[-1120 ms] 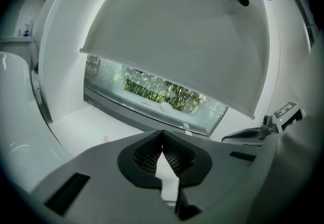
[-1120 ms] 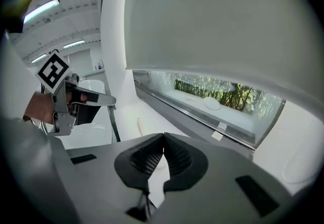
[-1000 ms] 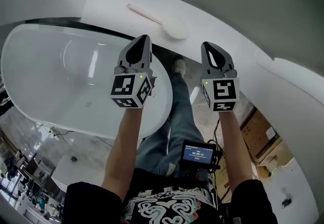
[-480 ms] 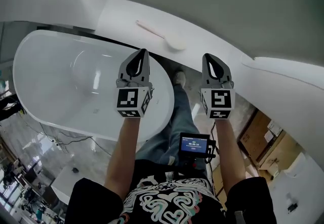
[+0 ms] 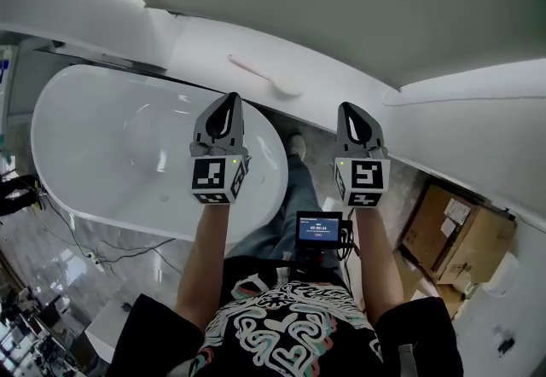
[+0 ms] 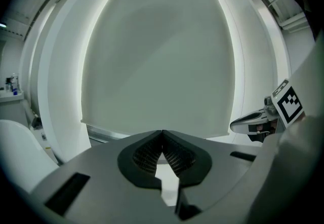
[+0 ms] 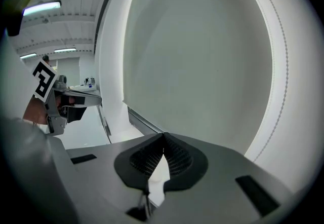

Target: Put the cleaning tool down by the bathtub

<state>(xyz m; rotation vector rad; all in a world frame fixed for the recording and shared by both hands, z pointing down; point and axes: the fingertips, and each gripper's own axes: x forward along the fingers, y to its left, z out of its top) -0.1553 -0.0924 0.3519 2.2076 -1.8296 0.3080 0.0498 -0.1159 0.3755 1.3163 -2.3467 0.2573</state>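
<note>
The cleaning tool (image 5: 271, 78), a pale long-handled brush, lies on the white ledge (image 5: 341, 89) behind the bathtub (image 5: 128, 153). Nothing touches it. My left gripper (image 5: 229, 100) is held up over the tub's right end, jaws shut with nothing between them. My right gripper (image 5: 351, 107) hangs level with it further right, over the floor gap, also shut and empty. In the left gripper view the jaw tips (image 6: 162, 132) meet against a plain wall, and the right gripper (image 6: 263, 116) shows at the side. The right gripper view shows its tips (image 7: 163, 135) together.
A person's legs and shoe (image 5: 297, 145) stand between tub and ledge. A small screen (image 5: 318, 229) hangs at the waist. Cardboard boxes (image 5: 452, 234) sit at the right, cables (image 5: 77, 243) trail on the floor left of the tub.
The head view has tilted up: tub, ledge and brush sit lower and smaller in frame. Both grippers stay side by side, shut, a little further from the brush.
</note>
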